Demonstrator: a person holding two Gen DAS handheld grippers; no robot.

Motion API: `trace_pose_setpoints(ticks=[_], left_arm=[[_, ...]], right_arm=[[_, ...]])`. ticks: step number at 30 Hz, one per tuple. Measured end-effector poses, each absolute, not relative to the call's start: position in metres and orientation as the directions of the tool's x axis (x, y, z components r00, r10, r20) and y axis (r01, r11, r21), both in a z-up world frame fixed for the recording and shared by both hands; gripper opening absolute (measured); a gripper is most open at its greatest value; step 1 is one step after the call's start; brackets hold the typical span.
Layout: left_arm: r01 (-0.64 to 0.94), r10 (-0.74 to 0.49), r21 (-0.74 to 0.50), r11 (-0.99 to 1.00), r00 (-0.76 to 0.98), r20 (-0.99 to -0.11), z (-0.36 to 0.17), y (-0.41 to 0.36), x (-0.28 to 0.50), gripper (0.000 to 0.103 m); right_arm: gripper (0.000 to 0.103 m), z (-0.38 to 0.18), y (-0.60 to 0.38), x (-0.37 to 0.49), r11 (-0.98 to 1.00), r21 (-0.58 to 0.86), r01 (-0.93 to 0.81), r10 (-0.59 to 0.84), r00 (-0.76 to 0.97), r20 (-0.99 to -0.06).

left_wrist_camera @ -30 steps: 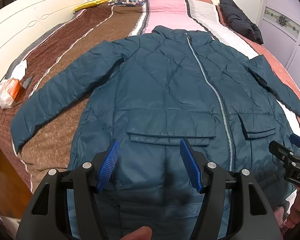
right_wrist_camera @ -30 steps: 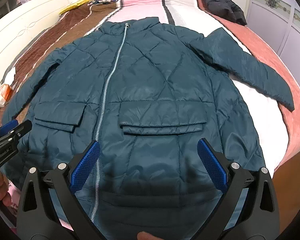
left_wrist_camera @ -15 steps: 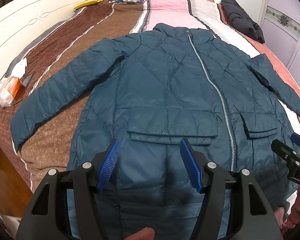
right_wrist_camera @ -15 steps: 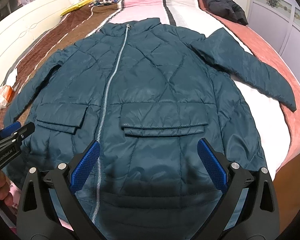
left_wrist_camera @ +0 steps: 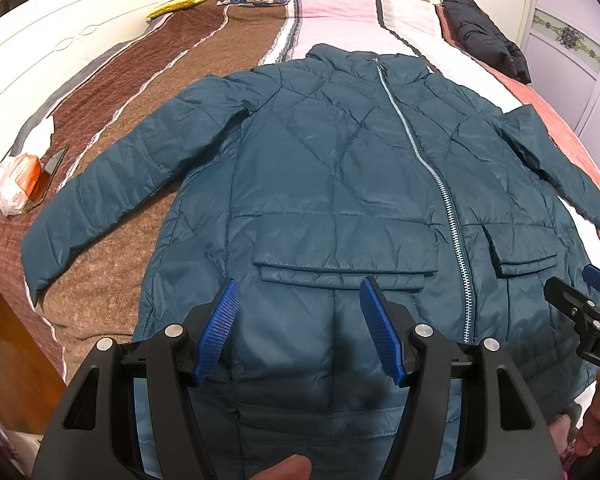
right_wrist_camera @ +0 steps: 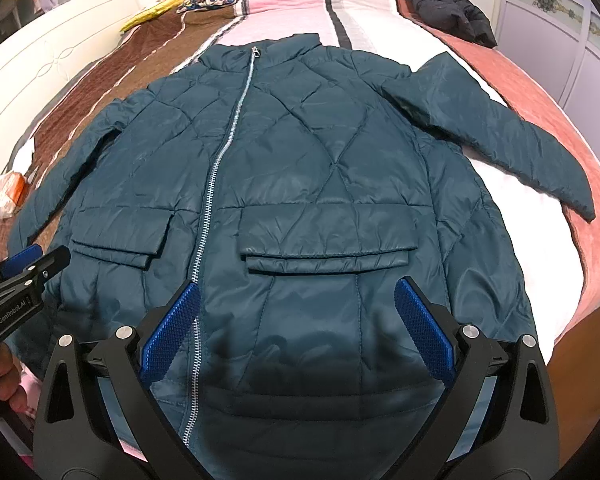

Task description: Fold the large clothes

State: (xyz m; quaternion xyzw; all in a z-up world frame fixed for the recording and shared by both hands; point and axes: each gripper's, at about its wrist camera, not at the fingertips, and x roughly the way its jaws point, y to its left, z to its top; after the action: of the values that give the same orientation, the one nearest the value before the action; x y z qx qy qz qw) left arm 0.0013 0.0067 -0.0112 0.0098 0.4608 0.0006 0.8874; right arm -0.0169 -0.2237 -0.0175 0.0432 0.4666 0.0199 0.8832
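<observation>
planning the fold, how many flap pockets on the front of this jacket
2. One pocket lies on the panel right of the zipper in the right wrist view, the other pocket on the panel left of it. Both flaps are down; nothing seems hidden.

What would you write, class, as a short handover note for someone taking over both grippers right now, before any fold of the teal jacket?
Left gripper: open, empty, above the jacket's lower front.
Right gripper: open, empty, above the hem near the zipper.
Teal puffer jacket: flat on the bed, front up, zipped, both sleeves spread outward.
Black garment: lies at the far right of the bed.
Done: jacket laid out.
Left: all folds; probably bring the sleeves in first, then fold the body.
</observation>
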Motion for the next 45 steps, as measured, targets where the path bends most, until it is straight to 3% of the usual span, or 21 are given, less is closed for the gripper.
trace_pose_setpoints(ticks=[45], left_arm=[[0.007,0.009,0.016,1.0,0.573,-0.819,-0.0123,0.007,-0.0013,0.062]], right_arm=[[0.097,-0.0216,-0.2247,-0.0175,0.995,0.102,0.007,0.081,0.559,-0.825]])
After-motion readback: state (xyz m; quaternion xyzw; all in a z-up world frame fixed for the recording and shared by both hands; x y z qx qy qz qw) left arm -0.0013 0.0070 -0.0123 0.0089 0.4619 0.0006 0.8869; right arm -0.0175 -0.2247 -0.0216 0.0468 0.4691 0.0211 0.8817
